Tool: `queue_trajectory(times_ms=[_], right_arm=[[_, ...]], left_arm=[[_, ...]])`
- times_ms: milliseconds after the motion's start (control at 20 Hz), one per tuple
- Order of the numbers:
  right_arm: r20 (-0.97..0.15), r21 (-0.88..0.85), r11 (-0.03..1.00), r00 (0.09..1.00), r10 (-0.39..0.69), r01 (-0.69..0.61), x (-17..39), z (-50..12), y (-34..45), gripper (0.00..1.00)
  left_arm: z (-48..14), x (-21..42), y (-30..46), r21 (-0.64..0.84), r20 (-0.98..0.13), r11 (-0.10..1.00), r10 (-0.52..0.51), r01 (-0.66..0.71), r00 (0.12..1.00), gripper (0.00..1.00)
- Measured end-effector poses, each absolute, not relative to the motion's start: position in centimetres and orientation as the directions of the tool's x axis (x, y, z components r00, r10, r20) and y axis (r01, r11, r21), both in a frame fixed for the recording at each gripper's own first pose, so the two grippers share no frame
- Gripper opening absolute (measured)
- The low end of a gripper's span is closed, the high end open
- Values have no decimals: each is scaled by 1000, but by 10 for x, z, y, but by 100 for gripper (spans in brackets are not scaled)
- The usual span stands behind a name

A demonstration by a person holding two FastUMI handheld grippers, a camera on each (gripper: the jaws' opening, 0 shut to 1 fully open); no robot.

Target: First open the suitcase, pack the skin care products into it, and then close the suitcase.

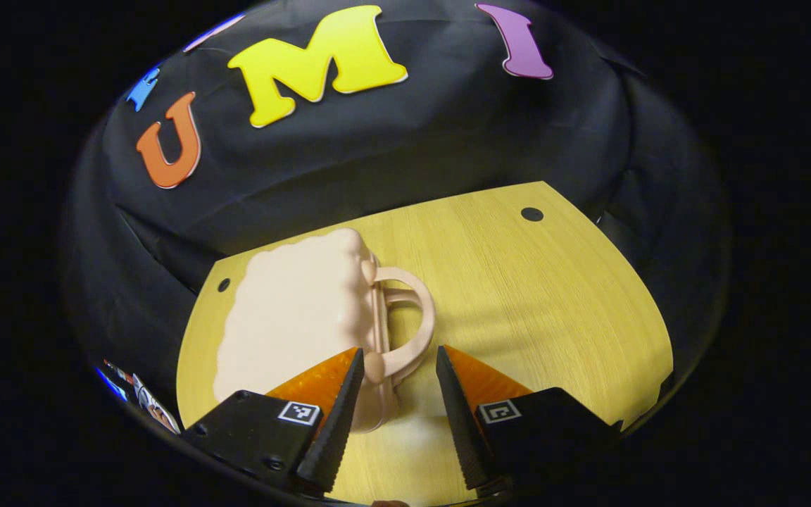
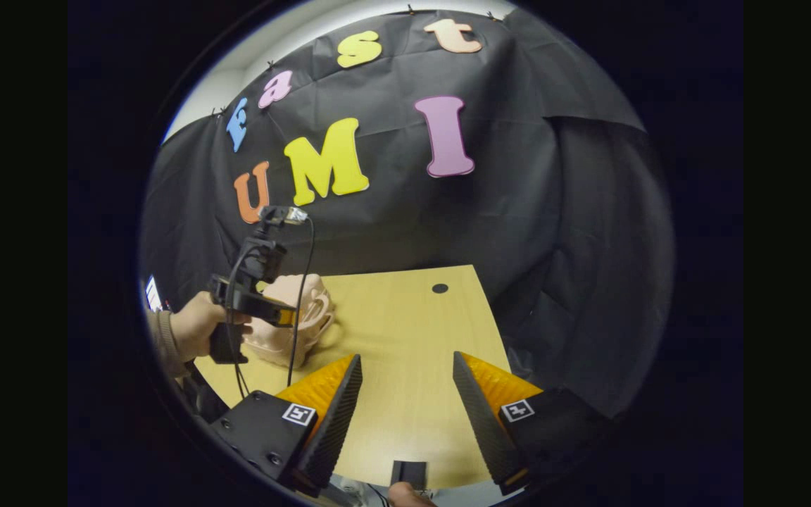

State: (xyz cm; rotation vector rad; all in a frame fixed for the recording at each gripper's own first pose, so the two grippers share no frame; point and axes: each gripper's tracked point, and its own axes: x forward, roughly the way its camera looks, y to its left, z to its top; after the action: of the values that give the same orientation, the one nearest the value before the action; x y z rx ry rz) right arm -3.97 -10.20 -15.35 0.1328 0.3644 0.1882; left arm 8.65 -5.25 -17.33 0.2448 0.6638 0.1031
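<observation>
A closed pale pink plastic suitcase (image 1: 293, 317) with a loop handle is seen lying on the light wooden table (image 1: 518, 296). The left gripper (image 1: 395, 408) is held over its handle, fingers spread. The right gripper (image 2: 405, 415) is held apart over bare tabletop, fingers spread.

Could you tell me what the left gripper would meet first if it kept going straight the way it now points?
Probably the suitcase's handle: it curves right between the open left gripper fingers, with the closed suitcase just left. Depth is uncertain.
</observation>
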Motion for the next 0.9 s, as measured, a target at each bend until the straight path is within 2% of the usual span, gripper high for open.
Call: queue_trajectory(times_ms=[100,150,250,550,750,900], right_arm=[[-315,154,973,924,215,-173,-39,-137,-73,77],[-302,137,973,928,219,-185,-38,-130,-57,77],[-280,90,976,935,216,-199,-34,-117,-30,77],[-214,67,975,951,222,-212,-42,-65,55,77],[-132,16,976,967,217,-217,-57,-24,107,75],[-87,-15,977,973,211,-213,-71,-8,142,77]], left_arm=[[-138,61,-43,239,-522,971,157,-33,838,78],[-120,47,-32,231,-484,972,153,-43,862,92],[-87,16,-3,205,-413,975,170,-90,895,97],[-18,-53,76,88,-232,976,215,-199,949,98],[2,-77,92,36,-123,985,173,-170,977,98],[14,-88,91,47,-52,992,120,-117,991,98]])
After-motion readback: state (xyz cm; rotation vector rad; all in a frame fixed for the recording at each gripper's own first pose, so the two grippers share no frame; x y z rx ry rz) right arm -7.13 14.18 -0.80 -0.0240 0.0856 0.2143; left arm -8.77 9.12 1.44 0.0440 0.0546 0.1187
